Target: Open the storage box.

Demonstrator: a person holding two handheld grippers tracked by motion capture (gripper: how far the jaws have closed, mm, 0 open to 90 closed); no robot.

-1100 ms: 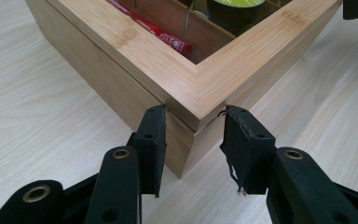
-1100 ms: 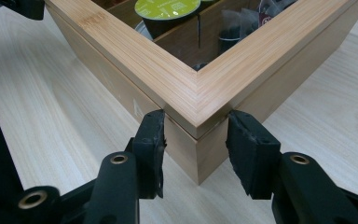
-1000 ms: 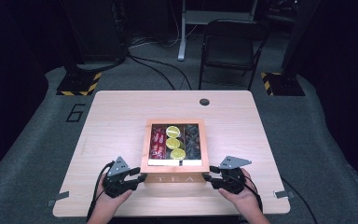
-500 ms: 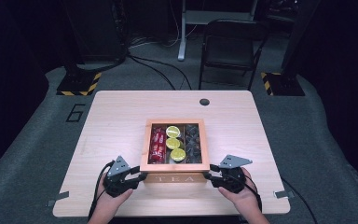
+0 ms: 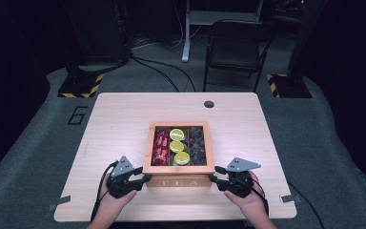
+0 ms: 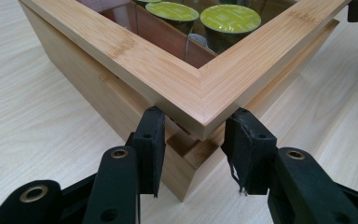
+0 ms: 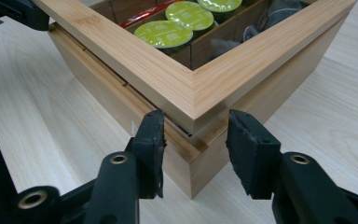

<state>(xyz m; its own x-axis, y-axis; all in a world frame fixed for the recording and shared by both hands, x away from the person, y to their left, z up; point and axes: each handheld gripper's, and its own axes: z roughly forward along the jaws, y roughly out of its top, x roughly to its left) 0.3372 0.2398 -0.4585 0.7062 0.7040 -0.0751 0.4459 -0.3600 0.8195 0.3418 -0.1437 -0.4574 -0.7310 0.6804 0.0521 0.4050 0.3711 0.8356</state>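
Since a second ago the lid [image 5: 178,169] of the wooden tea box [image 5: 178,181] looks slightly more raised at its near edge, while my hands have hardly shifted. My left gripper [image 5: 140,180] sits at the box's near left corner, its pads [image 6: 150,142] spread wide on either side of the lid's mitred corner, with a gap showing between lid and base. My right gripper [image 5: 215,180] sits at the near right corner, pads [image 7: 253,149] equally wide around that corner, not clamped on anything. Through the lid's window I see red packets [image 5: 161,145], yellow-green capsules [image 5: 177,145] and dark sachets [image 5: 198,143]. The box stands on the light wooden table [image 5: 119,119], towards its near edge
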